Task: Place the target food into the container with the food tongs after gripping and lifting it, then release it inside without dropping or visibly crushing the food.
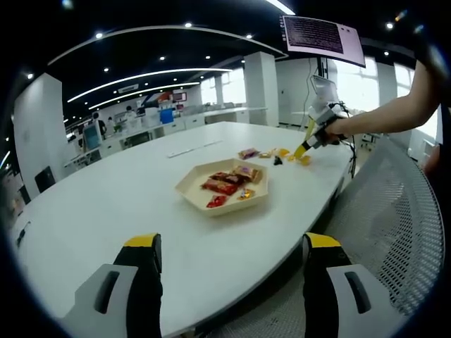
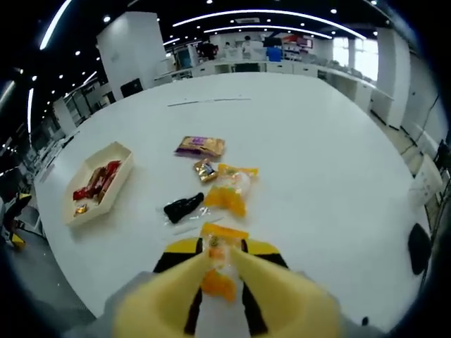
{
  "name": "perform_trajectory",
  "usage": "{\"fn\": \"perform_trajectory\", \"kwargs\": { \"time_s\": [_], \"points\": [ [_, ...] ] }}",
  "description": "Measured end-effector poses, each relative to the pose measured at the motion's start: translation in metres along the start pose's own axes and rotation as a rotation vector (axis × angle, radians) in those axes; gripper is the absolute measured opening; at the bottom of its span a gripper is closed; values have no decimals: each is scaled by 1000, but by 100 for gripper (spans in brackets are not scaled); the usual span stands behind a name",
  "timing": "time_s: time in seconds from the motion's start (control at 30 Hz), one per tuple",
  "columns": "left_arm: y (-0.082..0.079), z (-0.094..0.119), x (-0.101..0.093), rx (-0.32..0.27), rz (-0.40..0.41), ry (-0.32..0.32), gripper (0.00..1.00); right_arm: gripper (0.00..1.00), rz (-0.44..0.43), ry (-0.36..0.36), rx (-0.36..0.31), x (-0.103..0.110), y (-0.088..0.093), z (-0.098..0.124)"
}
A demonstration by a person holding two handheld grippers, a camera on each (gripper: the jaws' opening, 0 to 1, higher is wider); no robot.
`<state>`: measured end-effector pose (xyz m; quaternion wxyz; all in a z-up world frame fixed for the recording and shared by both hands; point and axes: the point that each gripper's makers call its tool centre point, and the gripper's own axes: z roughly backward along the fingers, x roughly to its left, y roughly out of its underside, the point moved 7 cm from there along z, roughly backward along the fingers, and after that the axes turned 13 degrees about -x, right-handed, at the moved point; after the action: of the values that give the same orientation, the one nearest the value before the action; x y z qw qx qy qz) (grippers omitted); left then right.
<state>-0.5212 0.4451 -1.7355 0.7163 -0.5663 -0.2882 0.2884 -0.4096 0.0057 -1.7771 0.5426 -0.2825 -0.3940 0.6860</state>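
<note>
A beige tray point(image 1: 189, 185) holding red snack packets stands mid-table, ahead of my left gripper point(image 1: 232, 246), whose jaws are open and empty. Farther right, a person's arm holds my right gripper point(image 1: 317, 130) with yellow tongs point(image 1: 304, 146) over loose snacks point(image 1: 282, 153). In the right gripper view, my right gripper point(image 2: 224, 248) is shut on the yellow tongs point(image 2: 211, 282), whose tips pinch an orange-yellow packet point(image 2: 217, 278) at the table's near edge. Beyond lie another orange-yellow packet point(image 2: 229, 190), a black item point(image 2: 183, 207), a small gold packet point(image 2: 205, 170) and a purple packet point(image 2: 201, 146). The tray point(image 2: 120, 148) sits at left.
A big white oval table point(image 1: 127, 211) carries everything. A white mesh chair point(image 1: 394, 211) stands close at its right edge. A screen point(image 1: 320, 35) hangs above the far end. Desks and people fill the office background.
</note>
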Motion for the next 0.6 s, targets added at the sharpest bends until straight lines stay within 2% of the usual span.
{"fn": "perform_trajectory", "kwargs": {
  "time_s": [0.07,0.13,0.27,0.43,0.6],
  "points": [
    [0,0,0,1,0,-1,78,20,85,1,10,6,-3,-1],
    [0,0,0,2,0,-1,78,19,125,2,19,8,-6,-3],
    [0,0,0,1,-2,-1,78,18,101,-3,8,9,-10,-7],
    [0,0,0,-1,-2,-1,78,18,112,-5,9,8,-18,-6],
    [0,0,0,-4,-2,0,77,18,127,3,-38,6,-39,1]
  ]
}}
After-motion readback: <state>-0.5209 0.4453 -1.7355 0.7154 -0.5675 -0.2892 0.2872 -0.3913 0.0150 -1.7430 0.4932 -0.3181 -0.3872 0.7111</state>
